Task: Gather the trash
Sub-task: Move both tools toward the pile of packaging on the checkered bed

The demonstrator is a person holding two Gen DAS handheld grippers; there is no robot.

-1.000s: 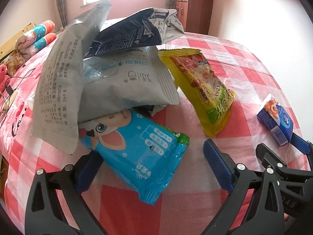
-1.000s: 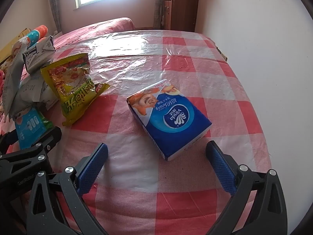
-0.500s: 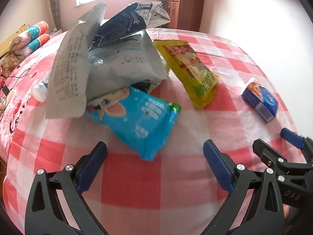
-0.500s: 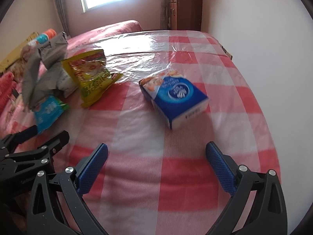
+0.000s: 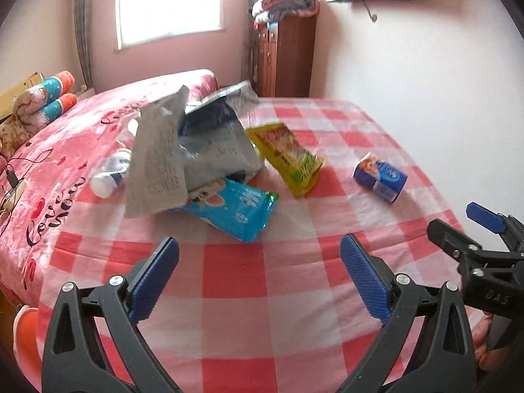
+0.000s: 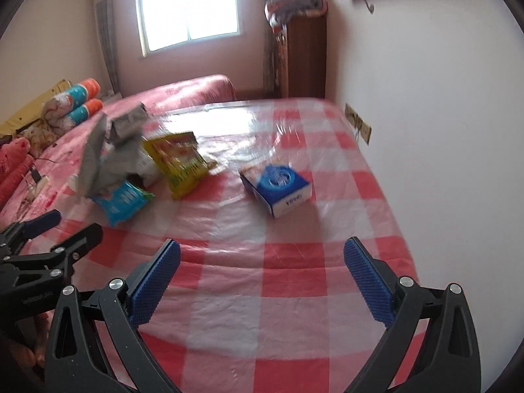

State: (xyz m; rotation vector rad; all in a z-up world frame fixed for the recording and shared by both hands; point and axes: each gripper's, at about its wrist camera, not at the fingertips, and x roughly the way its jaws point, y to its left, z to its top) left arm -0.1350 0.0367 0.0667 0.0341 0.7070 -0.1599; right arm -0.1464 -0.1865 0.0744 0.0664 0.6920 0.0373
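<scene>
Left wrist view: left gripper (image 5: 258, 271) was spread wide with nothing between its blue pads (image 5: 154, 276), hovering over the red-checked cloth (image 5: 235, 278). Trash pile sat ahead of the fingertips, slightly toward the left finger: blue snack pack (image 5: 235, 211) nearest, its end poking out from under the grey bags (image 5: 196, 150), which leaned on each other. White bottle (image 5: 109, 173) lay beyond the left finger, tucked against the grey bags. Yellow snack bag (image 5: 291, 160) was ahead between the fingers, touching the grey bags at its top end. Blue tissue pack (image 5: 381, 177) lay ahead of the right finger, apart from the pile. Right gripper's pad showed at the far right edge.

Right wrist view (blurry): right gripper (image 6: 262, 275) was also spread wide, holding nothing and touching nothing. Blue tissue pack (image 6: 278, 186) was ahead, about centred between the fingers, well clear of the tips. Yellow snack bag (image 6: 180, 163), blue snack pack (image 6: 122, 201) and grey bags (image 6: 111, 154) were ahead of and beyond the left finger. Left gripper (image 6: 49, 232) showed at the left edge
</scene>
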